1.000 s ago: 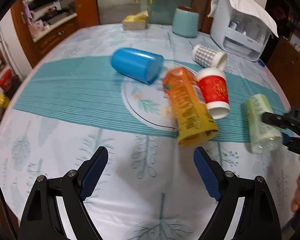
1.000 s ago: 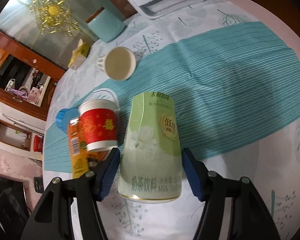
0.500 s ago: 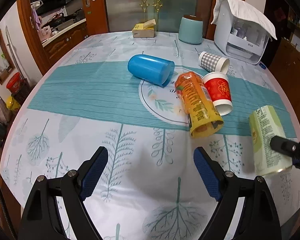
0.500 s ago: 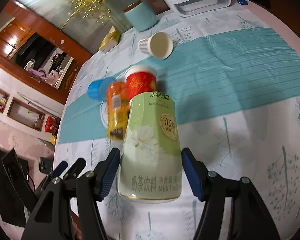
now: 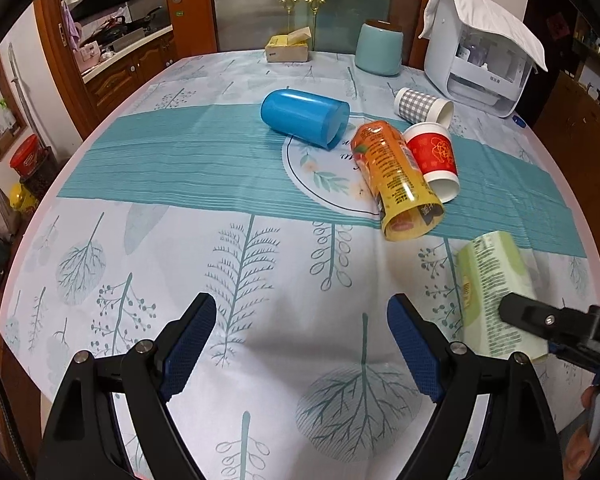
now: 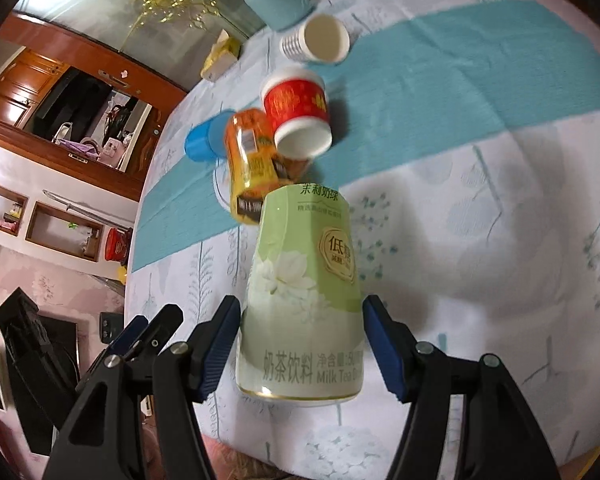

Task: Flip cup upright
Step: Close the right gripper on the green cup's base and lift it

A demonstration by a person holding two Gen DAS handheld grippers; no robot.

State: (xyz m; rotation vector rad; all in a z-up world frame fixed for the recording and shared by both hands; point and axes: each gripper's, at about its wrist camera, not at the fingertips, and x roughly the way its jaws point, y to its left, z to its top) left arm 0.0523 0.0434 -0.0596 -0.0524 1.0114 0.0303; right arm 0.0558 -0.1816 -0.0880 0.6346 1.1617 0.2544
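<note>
My right gripper [image 6: 302, 348] is shut on the pale green milk tea cup [image 6: 302, 288], gripping its wide open end and holding it above the table, tilted. The cup also shows in the left wrist view [image 5: 496, 296] at the right, with the right gripper [image 5: 556, 328] on it. My left gripper [image 5: 300, 344] is open and empty over the front of the table. On their sides lie an orange cup [image 5: 396, 178], a red cup [image 5: 434, 156], a blue cup [image 5: 304, 116] and a grey checked cup [image 5: 422, 106].
A round table with a leaf-print cloth and teal runner [image 5: 172, 164]. At the back stand a teal canister [image 5: 380, 54], a tissue box [image 5: 288, 50] and a white appliance [image 5: 484, 44]. The left gripper shows in the right wrist view [image 6: 140, 340].
The right gripper has lifted the green cup off the runner and carried it toward the table's front while turning it. The left gripper has pulled back and risen, still open.
</note>
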